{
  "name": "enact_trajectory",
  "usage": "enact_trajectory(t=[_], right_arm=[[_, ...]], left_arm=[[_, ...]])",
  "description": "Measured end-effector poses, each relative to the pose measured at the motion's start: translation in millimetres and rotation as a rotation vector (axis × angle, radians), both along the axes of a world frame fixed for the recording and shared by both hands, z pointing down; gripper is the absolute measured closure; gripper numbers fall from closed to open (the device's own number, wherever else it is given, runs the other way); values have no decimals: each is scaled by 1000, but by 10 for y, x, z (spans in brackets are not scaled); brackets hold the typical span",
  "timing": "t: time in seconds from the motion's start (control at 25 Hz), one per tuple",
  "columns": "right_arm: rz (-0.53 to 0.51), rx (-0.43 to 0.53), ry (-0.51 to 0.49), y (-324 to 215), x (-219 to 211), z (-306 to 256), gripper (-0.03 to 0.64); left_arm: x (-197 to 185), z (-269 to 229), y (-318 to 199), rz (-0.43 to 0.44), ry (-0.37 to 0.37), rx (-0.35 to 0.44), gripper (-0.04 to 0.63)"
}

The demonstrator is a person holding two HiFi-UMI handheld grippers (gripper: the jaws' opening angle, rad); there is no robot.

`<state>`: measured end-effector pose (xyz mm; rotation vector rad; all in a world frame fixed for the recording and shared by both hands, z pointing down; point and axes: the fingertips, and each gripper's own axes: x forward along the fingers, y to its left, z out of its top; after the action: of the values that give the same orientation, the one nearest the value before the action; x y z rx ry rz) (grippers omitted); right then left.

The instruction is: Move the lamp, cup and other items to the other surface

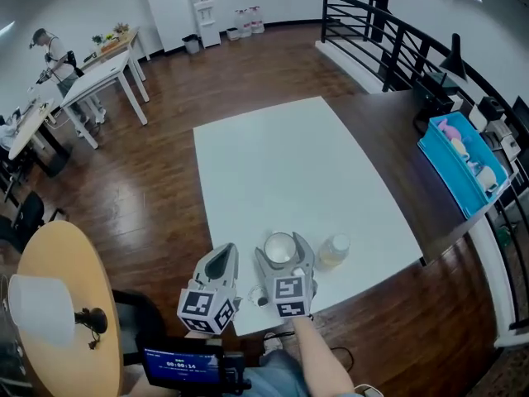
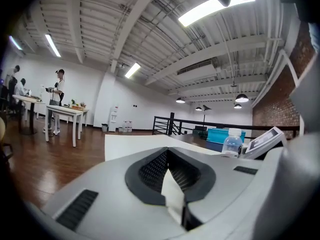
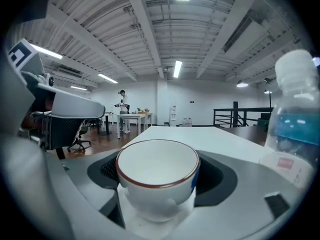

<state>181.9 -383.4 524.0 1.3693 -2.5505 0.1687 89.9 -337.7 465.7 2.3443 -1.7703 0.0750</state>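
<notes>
The right gripper (image 1: 283, 251) is clenched round the cup (image 3: 157, 174), one jaw on each side of its wall. The cup stands upright and looks ready to be lifted without tipping. The left gripper (image 1: 221, 259) hangs just left of the cup with its jaws pressed together on nothing, likely kept out of the carrying hand's way. A plastic bottle (image 1: 334, 251) stands just right of the cup, near enough that a sideways swing could knock it, so a straight lift seems safer. The cup sits by the near edge of the white table (image 1: 281, 164), whose top beyond the cup lies bare. Far to the cup's left, past open wood floor, stands a round wooden table (image 1: 58, 263), probably the other surface, with the lamp (image 1: 37, 308) on it
</notes>
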Motion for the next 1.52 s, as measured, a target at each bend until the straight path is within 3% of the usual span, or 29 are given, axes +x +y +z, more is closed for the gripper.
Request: enact_trajectory(t=[0.36, 0.88, 1.16, 1.36, 1.48, 1.52], right_arm=[[37, 2, -15, -519, -29, 104, 212], [54, 70, -67, -545, -15, -130, 200], [36, 148, -26, -343, -69, -463, 204], [-35, 199, -36, 5, -358, -739, 259], [-98, 216, -66, 253, -602, -892, 437], [-122, 218, -74, 346, -707, -945, 453]], left_arm=[[48, -11, -265, 26, -33, -14, 584], [74, -27, -298, 25, -33, -10, 583], [-4, -110, -121, 14, -21, 8, 583], [-222, -207, 69, -21, -19, 26, 584], [-408, -278, 220, -50, -29, 47, 584], [-489, -301, 292, -61, -25, 55, 584]])
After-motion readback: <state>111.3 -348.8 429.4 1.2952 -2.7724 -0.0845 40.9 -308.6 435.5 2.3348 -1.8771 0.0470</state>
